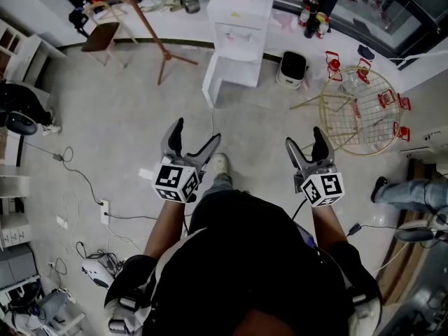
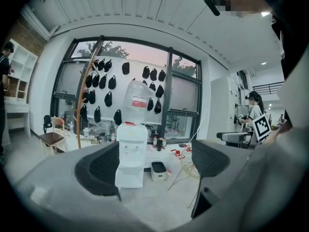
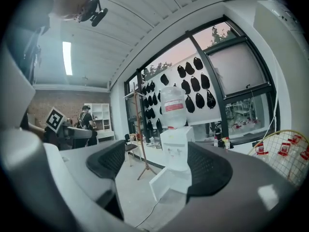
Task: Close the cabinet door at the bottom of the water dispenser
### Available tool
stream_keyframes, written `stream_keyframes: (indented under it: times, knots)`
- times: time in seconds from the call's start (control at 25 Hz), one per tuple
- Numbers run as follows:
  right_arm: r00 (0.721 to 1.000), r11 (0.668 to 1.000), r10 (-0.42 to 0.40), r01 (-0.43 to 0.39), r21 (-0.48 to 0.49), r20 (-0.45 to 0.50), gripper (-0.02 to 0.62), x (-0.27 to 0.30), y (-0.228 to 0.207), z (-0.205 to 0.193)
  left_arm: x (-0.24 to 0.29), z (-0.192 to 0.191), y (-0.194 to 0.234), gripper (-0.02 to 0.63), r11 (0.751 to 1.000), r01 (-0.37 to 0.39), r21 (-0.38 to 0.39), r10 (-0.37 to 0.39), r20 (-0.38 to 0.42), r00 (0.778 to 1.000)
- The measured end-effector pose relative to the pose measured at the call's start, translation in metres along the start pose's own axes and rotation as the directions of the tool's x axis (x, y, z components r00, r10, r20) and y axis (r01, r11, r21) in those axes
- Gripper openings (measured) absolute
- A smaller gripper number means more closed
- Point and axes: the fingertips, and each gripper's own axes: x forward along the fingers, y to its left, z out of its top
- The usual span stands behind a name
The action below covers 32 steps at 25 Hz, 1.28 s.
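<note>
The white water dispenser (image 1: 239, 28) stands against the far wall with a clear bottle on top. Its bottom cabinet door (image 1: 213, 82) is swung open to the left. My left gripper (image 1: 192, 141) and right gripper (image 1: 306, 145) are held side by side well short of it, both open with nothing between the fingers. The left gripper view shows the dispenser (image 2: 131, 151) far off between the open jaws of the left gripper (image 2: 154, 166). In the right gripper view the open door (image 3: 161, 183) juts left from the dispenser (image 3: 176, 149), beyond the right gripper (image 3: 157, 166).
A wooden coat stand (image 1: 152, 30) and a chair (image 1: 102, 35) are left of the dispenser. A small white bin (image 1: 292, 68) and a yellow wire basket table (image 1: 360, 110) are to its right. Cables and a power strip (image 1: 105, 211) lie on the floor at left. A person's leg (image 1: 413, 191) shows at right.
</note>
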Motion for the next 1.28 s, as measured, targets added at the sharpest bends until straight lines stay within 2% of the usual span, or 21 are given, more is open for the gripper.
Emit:
stream_keyframes:
  times: [0.44,0.8,1.04,1.28]
  knots:
    - [0.999,0.999,-0.033,0.033,-0.04,0.015,0.392,0.113,0.002,0.024,0.068,0.03,0.089,0.468,1.0,0.021,0.01,-0.021,-0.011,1.0]
    - [0.999,0.996,-0.051,0.051,-0.067,0.013,0.385,0.196,0.022,0.019,0.096,0.032,0.162,0.468,0.999,0.042,0.013,-0.041,-0.028,0.999]
    - [0.998,0.997,-0.06,0.06,-0.056,0.014,0.385,0.223,0.029,0.012,0.116,0.018,0.187,0.467,0.998,0.062,-0.002,-0.062,-0.045,0.997]
    - [0.996,0.997,-0.074,0.073,-0.032,-0.041,0.382,0.231,0.021,-0.008,0.137,-0.004,0.188,0.467,0.996,0.087,-0.021,-0.088,-0.108,0.99]
